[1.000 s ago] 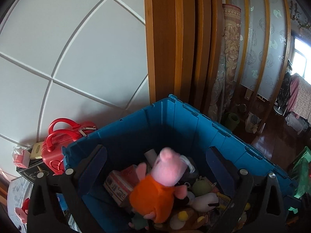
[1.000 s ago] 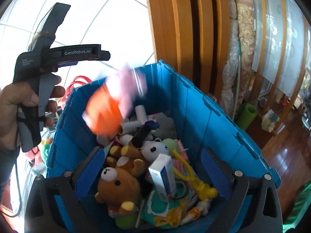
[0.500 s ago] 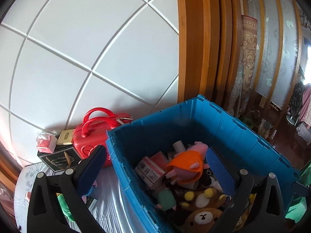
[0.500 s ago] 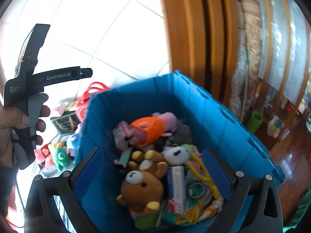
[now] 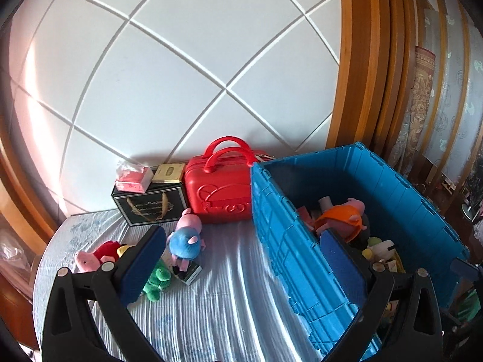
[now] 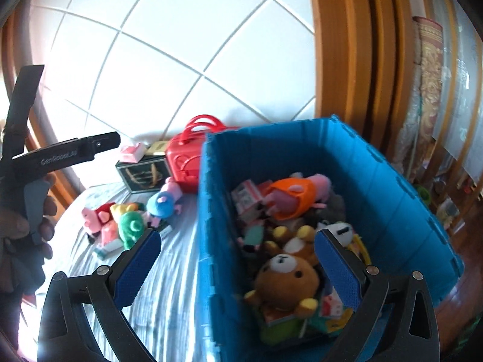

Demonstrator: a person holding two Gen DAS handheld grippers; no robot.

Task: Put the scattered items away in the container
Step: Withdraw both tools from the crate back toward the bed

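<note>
nearby, red case (image 5: 222, 194) beside bin (image 5: 280, 241)

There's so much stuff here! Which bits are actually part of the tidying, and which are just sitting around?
Part of the job:
- blue crate, already holding the orange-dressed pig plush and brown bear
- blue-dressed pig plush, green plush and red-dressed pig plush, all loose on the cloth

Probably just lying about:
- red case
- dark gift box
- tissue pack

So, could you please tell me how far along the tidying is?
Mostly done: the blue bin already holds the orange-dressed pig, a teddy bear and more. Both tools, left and right, are open and empty. A blue-dressed pig, a green toy and a few others remain outside.
</note>
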